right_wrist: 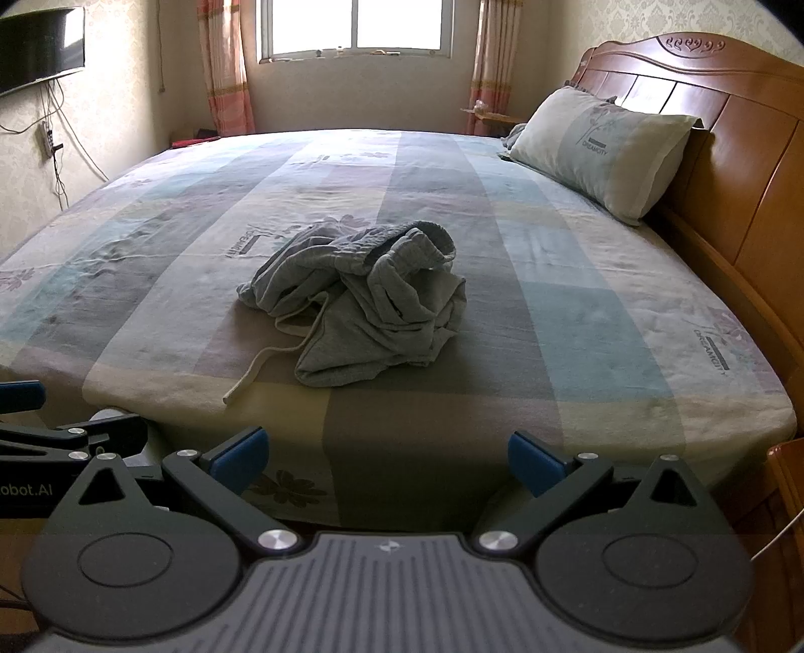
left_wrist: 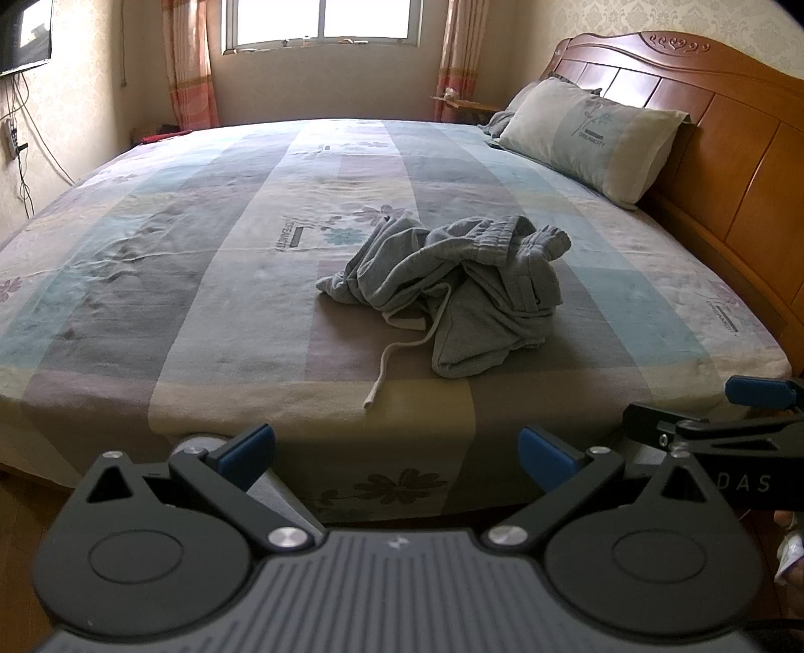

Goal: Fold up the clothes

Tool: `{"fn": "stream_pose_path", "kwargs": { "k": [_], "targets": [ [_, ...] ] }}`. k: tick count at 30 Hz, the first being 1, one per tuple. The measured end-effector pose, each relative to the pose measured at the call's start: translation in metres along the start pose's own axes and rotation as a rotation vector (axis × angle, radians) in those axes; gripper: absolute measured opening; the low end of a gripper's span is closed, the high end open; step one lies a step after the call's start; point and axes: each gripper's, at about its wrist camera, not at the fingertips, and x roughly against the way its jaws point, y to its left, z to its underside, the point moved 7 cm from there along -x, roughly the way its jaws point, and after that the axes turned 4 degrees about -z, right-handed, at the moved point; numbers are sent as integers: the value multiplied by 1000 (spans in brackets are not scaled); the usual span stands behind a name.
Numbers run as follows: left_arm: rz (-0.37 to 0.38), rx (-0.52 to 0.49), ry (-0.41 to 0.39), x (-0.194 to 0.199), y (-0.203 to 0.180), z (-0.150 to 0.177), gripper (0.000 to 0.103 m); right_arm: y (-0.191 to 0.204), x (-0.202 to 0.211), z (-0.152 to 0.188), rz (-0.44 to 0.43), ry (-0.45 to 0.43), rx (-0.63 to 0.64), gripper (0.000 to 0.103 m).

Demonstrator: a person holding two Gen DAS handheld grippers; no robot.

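A crumpled grey garment with an elastic waistband and a white drawstring lies in a heap on the bed, near its front edge. My left gripper hangs open in front of the bed's edge, short of the garment, nothing between its blue pads. My right gripper is also open and empty, level with the bed's front edge. In the left wrist view the right gripper shows at the right edge; in the right wrist view the left gripper shows at the left edge.
A pillow leans against the wooden headboard on the right. A window with curtains is at the far wall. A wall screen and cables hang at the left. A wooden piece stands at lower right.
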Motion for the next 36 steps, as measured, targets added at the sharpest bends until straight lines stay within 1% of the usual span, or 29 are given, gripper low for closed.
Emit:
{"fn": "stream_pose_path", "kwargs": {
  "k": [11,17,21,25,30,36],
  "targets": [
    [-6,-6,0,-4,0,-3,102,-1,-4,-3,-4,3,5,103],
    [-9,-16,9,-21,1,-14,102,-2,-17,-12,4,19,10,103],
    [-8,-5,27,-36,1,-19,102,-6,-33,-19,10,41,13,103],
    [11,0,50,-56,0,-23,102,-9,-51,-24,13,64,11,103],
    [11,-9,85,-78,-2,-28,102,-13,-75,-28,29,95,21,103],
    [14,-35,94,-96,-5,-37,102,-15,-99,-35,29,127,25,103]
  ]
}}
